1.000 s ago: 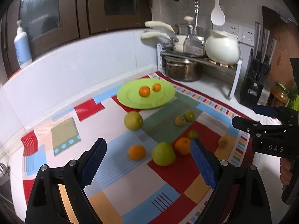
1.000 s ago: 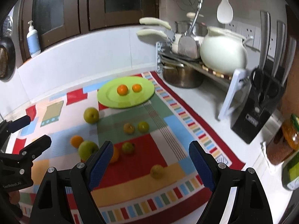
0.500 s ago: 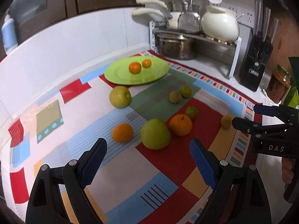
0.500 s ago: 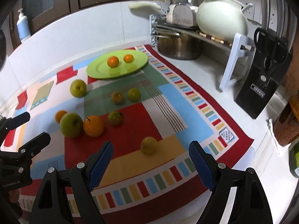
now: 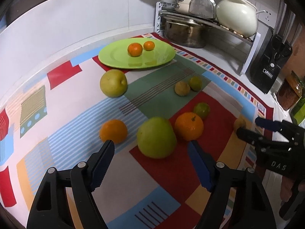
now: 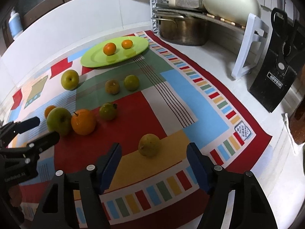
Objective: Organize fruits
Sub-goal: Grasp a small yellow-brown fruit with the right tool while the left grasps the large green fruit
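A green plate [image 5: 114, 57] [image 6: 95, 59] at the back of the patterned mat holds two small oranges [image 5: 135, 49] [image 6: 109, 48]. Loose fruit lies on the mat. My left gripper [image 5: 150, 145] is open and empty, its jaws either side of a green apple [image 5: 156, 137], with an orange [image 5: 113, 130] at its left and a larger orange [image 5: 189, 126] at its right. My right gripper [image 6: 153, 148] is open and empty just in front of a small yellow-green fruit [image 6: 149, 145]. A yellow pear-like fruit [image 5: 113, 85] lies near the plate.
Three small greenish fruits [image 5: 182, 88] [image 5: 195, 83] [image 5: 201, 110] lie mid-mat. A white rack [image 6: 246, 57] with a steel pot [image 6: 183, 30] and a cream pot [image 6: 230, 0] stands at the back right. A black knife block [image 6: 276, 80] and jars [image 5: 289, 93] stand at the right. A white tiled wall [image 5: 76, 19] runs behind.
Both grippers have moved down and forward toward the mat, so the fruits look larger and nearer. The left now frames the green apple, the right the small yellow-green fruit. Both stay open.
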`<state>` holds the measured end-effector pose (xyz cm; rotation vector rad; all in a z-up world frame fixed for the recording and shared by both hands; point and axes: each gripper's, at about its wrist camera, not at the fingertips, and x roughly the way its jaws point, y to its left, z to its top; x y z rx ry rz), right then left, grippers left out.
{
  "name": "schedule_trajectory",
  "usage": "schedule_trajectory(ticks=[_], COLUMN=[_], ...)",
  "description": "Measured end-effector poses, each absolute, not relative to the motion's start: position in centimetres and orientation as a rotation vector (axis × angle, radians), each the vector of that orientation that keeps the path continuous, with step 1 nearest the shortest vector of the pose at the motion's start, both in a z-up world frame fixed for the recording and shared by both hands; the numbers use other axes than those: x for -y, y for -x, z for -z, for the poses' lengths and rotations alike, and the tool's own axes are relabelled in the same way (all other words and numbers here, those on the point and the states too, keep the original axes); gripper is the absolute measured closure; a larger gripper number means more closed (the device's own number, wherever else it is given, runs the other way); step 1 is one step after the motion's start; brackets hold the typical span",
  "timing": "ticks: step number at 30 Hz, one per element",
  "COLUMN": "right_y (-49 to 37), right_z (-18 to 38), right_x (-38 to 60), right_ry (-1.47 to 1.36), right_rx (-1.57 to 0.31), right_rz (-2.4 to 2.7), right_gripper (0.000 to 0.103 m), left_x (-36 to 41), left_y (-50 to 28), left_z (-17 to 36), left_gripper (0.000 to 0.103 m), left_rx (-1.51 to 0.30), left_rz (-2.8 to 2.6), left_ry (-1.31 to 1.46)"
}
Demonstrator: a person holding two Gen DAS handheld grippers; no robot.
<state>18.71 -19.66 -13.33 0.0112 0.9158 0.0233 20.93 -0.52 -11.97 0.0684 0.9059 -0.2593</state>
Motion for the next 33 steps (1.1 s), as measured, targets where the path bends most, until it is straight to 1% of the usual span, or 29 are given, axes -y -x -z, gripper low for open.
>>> schedule_trajectory(ticks=[3,7,10,13,15,19,22,33], right_y=[-19.0,-19.2,-19.4,-19.8,-19.9,-20.1,-20.2,-20.2], right_z=[13.7,14.0,14.1,14.4,14.5,14.8,14.8,14.9], right_x=[19.9,20.0,19.9,19.8,19.8,20.0,19.9,19.3], right_ry=[-0.028,-0.035,-0.038,-0.039,-0.046,-0.052,-0.042,-0.037], right_rx=[-0.932,-0.943,-0.948,-0.952,-0.956,-0.959,-0.956,-0.948], right_rz=[-0.024,-0.025,-0.030,-0.036,-0.036,-0.035,-0.034,-0.063], right_gripper=[0.041,0.045,0.051,0.056,0.061,0.068,0.074,0.075], left_x=[0.7,0.7,0.6,0.6,0.6,0.7,0.5,0.8], left_y=[-21.6,-22.4,-22.7,-22.7,-22.8,-23.1,-23.3,-23.4], left_z=[11.8,12.1,12.6,12.6,12.7,13.5,14.1,14.2], left_gripper=[0.027,0.034,0.040,0.042,0.044,0.055,0.056,0.056], left_rx=[-0.894,-0.898,-0.918,-0.906,-0.905,-0.955,-0.982,-0.954], left_rz=[0.251,0.243,0.237,0.233,0.241,0.281,0.296,0.304], left_ry=[-0.073,-0.058,-0.029,-0.019,-0.017,0.005,0.040,0.008])
